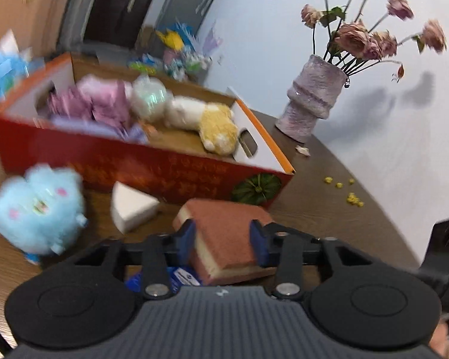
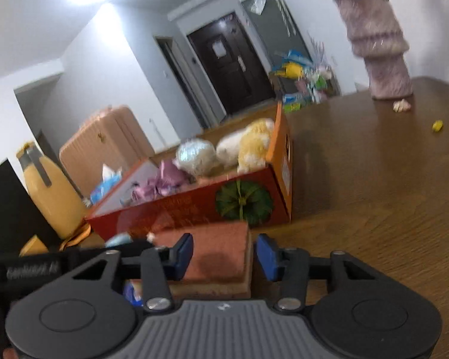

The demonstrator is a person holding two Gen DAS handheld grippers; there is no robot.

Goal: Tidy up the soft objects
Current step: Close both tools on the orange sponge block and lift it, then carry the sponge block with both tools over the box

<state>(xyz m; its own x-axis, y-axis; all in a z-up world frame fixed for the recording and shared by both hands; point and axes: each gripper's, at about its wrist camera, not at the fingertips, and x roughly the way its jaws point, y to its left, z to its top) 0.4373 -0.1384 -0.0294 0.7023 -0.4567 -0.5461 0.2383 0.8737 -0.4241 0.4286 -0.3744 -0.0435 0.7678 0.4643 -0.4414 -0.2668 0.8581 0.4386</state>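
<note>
A brown-topped sponge block (image 1: 224, 233) lies tilted on the wooden table in front of the red cardboard box (image 1: 152, 167). My left gripper (image 1: 223, 240) is shut on the sponge, both blue pads against its sides. In the right wrist view the same sponge (image 2: 215, 254) sits between the blue pads of my right gripper (image 2: 224, 255), which is open; the right pad stands apart from it. The box (image 2: 194, 206) holds purple, white and yellow plush toys (image 1: 194, 116). A blue plush (image 1: 39, 209) and a white foam wedge (image 1: 131, 209) lie left of the sponge.
A fuzzy pink vase (image 1: 311, 101) of dried roses stands at the back right, also visible in the right wrist view (image 2: 380, 45). Yellow crumbs (image 1: 347, 191) dot the table. An orange bottle (image 2: 48, 191) and a pink suitcase (image 2: 104, 146) are at the left.
</note>
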